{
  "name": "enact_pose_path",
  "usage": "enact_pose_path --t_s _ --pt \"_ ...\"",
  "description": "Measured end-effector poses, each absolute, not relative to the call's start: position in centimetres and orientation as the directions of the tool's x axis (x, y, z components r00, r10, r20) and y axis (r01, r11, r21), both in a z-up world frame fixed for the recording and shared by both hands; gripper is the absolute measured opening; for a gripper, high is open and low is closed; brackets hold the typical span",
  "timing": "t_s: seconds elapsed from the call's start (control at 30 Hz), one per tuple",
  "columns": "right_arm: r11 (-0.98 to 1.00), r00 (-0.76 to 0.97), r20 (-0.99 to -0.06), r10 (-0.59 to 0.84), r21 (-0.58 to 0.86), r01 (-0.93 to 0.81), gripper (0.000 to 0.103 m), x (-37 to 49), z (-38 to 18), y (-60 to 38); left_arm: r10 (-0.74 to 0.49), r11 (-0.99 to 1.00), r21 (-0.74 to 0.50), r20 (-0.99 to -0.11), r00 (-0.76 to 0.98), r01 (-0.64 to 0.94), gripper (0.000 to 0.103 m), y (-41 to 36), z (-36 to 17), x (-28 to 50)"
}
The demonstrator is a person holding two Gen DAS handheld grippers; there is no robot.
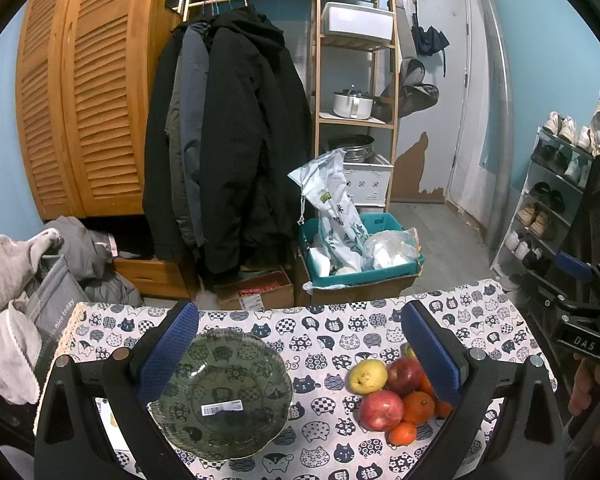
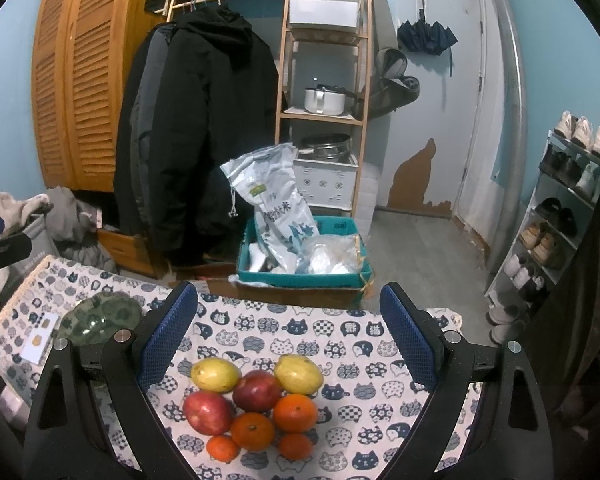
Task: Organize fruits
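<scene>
Cat-print cloth covers the table surface in the lower half of both views. Nearest the right wrist camera, lower centre of the frame, the fruit pile lies on the cloth: four oranges in front, two red apples behind them, two yellow pears at the rear, all touching. The right gripper hangs above the pile, fingers spread wide, nothing held. In the left wrist view, the left gripper is likewise spread wide and empty; the green glass bowl sits on the cloth in the lower centre, against the left-hand blue pad, bearing a white barcode label. The fruit pile lies to the bowl's right, apart from it. Beyond the table edge, mid-frame, a teal crate holds plastic bags. Farther back, dark coats hang from a rail, beside a wooden shelf unit.
</scene>
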State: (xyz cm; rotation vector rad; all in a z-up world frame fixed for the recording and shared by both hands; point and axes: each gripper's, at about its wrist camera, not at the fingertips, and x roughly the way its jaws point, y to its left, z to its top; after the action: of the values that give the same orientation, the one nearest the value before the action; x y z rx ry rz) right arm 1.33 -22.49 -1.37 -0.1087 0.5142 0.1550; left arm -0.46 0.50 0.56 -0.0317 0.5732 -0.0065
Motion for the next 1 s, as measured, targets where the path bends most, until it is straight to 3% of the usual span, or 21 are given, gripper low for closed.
enact_pose_path --t_s 1.0 --pt "0.982 0.860 -0.497 0.116 -0.071 -0.173 0.091 1.34 -1.32 -22.50 -0.018 0.999 -0.038 -0.541 0.841 -0.004 0.102 0.67 0.57 -0.60"
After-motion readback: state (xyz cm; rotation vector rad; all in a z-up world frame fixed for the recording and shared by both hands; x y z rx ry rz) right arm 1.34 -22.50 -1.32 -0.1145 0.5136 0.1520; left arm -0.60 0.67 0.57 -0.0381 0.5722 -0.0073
